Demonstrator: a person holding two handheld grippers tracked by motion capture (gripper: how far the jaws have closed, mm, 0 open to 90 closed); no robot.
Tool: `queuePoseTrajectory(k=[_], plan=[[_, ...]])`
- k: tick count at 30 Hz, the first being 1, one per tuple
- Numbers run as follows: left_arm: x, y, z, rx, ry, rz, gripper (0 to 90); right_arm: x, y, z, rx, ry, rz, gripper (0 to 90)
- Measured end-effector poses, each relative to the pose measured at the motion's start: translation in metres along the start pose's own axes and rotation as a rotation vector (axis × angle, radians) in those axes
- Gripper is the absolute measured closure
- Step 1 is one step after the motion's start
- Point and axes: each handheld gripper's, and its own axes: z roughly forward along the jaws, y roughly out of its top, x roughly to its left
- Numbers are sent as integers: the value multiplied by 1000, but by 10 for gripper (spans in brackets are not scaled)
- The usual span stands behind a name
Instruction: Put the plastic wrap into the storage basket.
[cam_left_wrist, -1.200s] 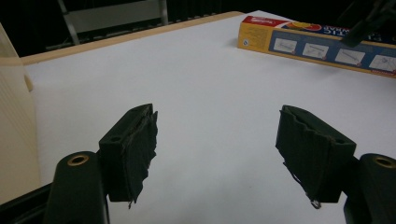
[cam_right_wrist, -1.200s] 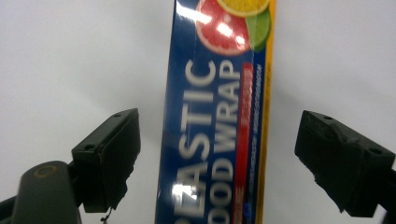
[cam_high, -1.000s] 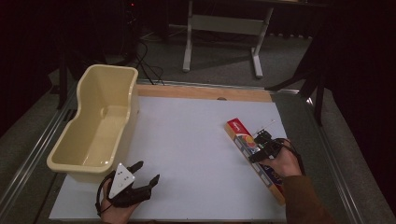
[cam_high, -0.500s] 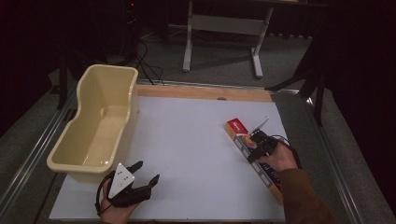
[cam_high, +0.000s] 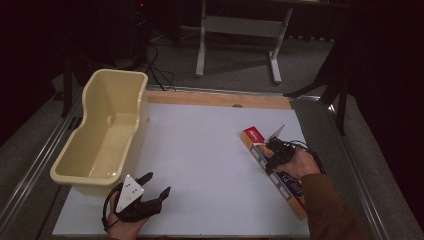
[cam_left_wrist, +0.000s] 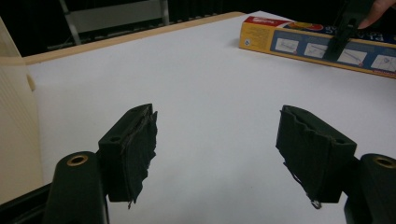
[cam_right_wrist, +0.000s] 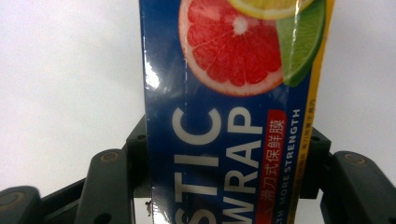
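So at the near edge of the desk (cam_high: 200, 150), toward its left corner, the left gripper (cam_high: 156, 186) is parked just above the white surface with its jaws spread wide and nothing between them; in the left gripper view only bare desk is seen past the two black pads (cam_left_wrist: 135, 149). Compared with the earlier frames it hasn't budged at all.

The action is all on the right side. The plastic wrap box (cam_high: 272, 167) is laid flat along the right edge of the desk, running from near the front corner back toward the middle, long side roughly parallel to that edge. The right gripper (cam_high: 270, 152) has been brought down over it about a third of the way from its far end. A second ago its jaws were still wide apart over the box; they've just been closing, and now they're clamped on the box's two long sides. In the right gripper view the box (cam_right_wrist: 233, 116) is seen wedged snugly between both jaws, grapefruit picture and all.

So the grab looks done, and the box hasn't been lifted yet — it's still flat on the desk. Farther back, at the left edge, the cream tub (cam_high: 90, 165) is sitting empty, well apart from the box. That's probably where the box is headed, so a lift and a carry across the desk would be expected next.
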Motion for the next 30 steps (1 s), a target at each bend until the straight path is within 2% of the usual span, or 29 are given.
queuePoseTrajectory(k=[8,15,17,18,22,27,30], plan=[[0,0,0,-1,0,2,284,-5,-2,0,-17,36,3,406],[0,0,0,-5,4,-2,284,-3,-2,-1,-13,25,10,413],[0,0,0,-6,5,-3,284,-6,-3,-2,-19,66,62,414],[1,0,0,-6,5,-4,284,-7,-5,-2,-33,76,78,415],[1,0,0,-5,6,-3,284,-5,-13,-8,-84,64,98,416],[1,1,-1,-7,9,-3,284,1,-27,-23,-166,159,134,415],[1,1,-1,-7,9,-3,284,10,-34,-33,-234,207,145,414]])
